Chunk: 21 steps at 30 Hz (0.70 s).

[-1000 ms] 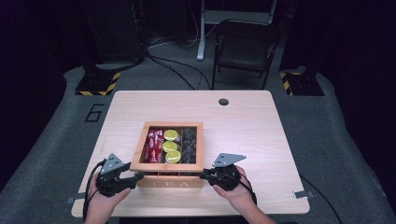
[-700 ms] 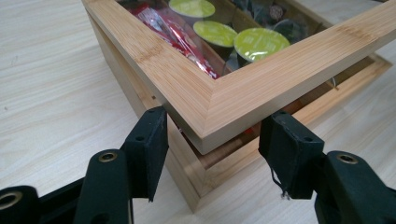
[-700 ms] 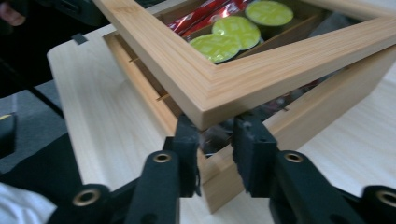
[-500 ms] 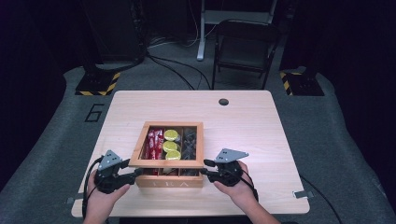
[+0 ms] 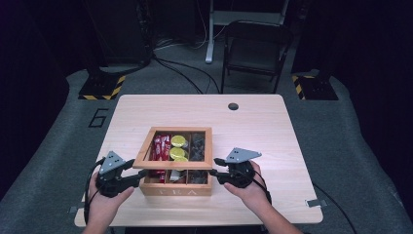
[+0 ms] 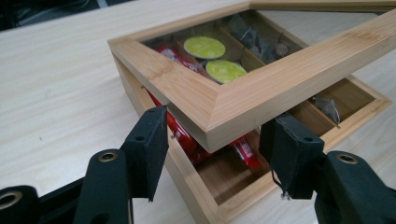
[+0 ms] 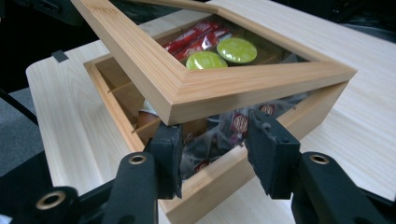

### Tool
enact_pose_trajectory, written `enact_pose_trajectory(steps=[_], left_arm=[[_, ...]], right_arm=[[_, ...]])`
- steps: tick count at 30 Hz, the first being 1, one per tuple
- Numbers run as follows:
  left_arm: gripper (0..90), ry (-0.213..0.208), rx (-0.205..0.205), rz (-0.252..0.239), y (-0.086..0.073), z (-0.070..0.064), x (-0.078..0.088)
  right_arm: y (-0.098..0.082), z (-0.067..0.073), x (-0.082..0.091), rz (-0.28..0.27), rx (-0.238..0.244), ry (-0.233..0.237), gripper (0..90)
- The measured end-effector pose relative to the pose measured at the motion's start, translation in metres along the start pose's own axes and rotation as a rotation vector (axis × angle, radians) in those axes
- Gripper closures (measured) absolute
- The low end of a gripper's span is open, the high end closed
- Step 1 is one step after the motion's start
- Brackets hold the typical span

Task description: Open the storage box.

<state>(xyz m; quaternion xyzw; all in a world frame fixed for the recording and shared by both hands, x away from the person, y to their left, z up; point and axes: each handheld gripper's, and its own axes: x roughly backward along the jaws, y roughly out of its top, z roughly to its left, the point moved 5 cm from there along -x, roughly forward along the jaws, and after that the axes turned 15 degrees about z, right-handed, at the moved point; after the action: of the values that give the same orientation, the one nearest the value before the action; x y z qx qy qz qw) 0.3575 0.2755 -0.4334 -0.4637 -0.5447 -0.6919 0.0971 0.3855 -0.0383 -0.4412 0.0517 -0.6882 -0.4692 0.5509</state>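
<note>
At table's near edge, wooden box (image 5: 175, 187) w/ windowed lid (image 5: 174, 148) half-raised, both grippers' fingers apart.

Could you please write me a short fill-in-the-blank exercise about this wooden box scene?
1. The box front is lettered ____.
2. The lid with its clear pane is lifted at the front, leaving the box partly ____.
3. The round capsules under the pane have ____ tops.

Missing words: TEA; open; yellow-green
</note>
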Motion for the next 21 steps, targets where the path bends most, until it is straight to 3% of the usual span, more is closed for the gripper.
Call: enact_pose_trajectory(steps=[6, 21], left_arm=[[42.4, -0.010, 0.003, -0.024, 0.008, 0.004, 0.004], [43.6, -0.016, 0.016, -0.051, 0.033, 0.013, 0.010]], right_arm=[[0.008, -0.003, 0.000, -0.014, 0.010, 0.009, 52.8], [0.033, -0.016, 0.003, -0.055, -0.018, -0.053, 53.2]])
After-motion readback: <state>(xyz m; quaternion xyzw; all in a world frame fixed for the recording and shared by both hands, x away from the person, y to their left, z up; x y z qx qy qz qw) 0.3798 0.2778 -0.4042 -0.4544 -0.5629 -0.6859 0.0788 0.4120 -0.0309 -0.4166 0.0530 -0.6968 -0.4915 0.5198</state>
